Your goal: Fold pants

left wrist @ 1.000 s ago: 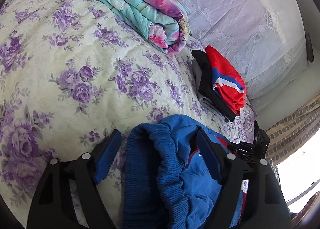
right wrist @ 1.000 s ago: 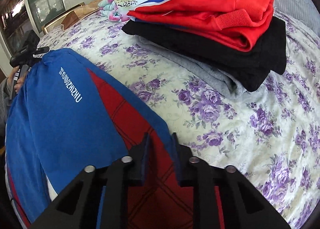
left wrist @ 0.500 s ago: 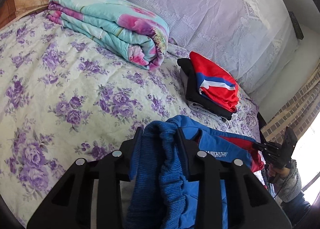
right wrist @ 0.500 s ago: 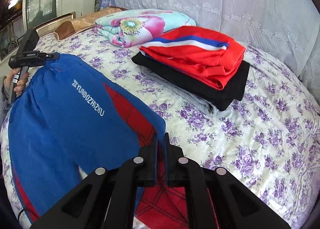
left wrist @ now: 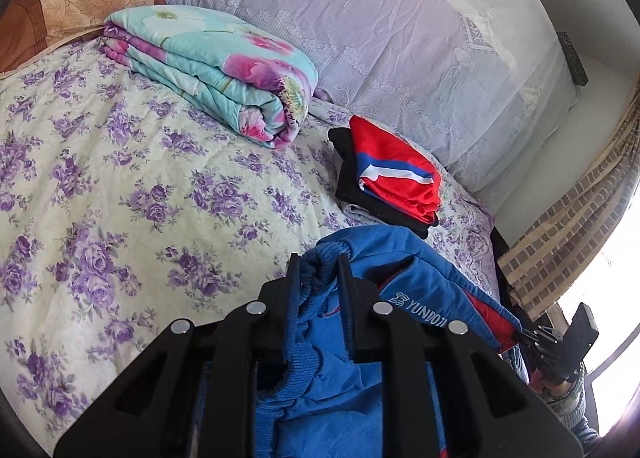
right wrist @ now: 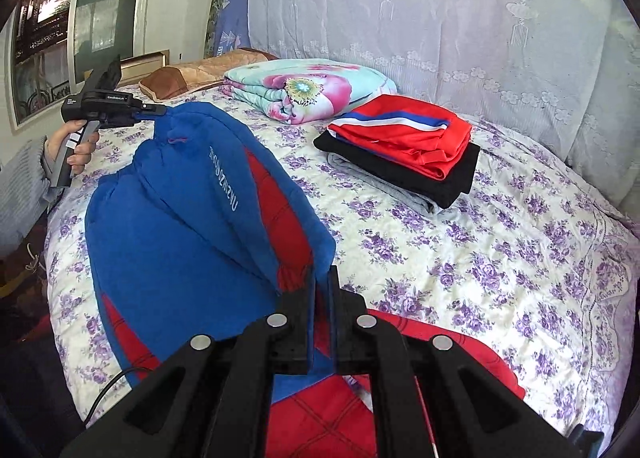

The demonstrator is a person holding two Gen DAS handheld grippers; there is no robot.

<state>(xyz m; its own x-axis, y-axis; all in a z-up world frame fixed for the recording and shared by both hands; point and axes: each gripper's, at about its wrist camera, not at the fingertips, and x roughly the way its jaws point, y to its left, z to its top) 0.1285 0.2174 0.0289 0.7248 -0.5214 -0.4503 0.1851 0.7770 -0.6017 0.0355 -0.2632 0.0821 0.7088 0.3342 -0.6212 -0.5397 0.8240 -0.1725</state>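
Soft, limp pants [right wrist: 192,226], nearer than the clothes stack [right wrist: 404,154]: left gripper [left wrist: 318,278] closing on the ribbed waistband, right gripper [right wrist: 320,290] clamped apparently on a leg hem.

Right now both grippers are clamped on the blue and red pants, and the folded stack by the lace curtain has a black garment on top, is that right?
Not quite. The folded stack is topped by a red garment; the black one lies under it, as the right wrist view shows. Both the left gripper and right gripper do clamp the pants.
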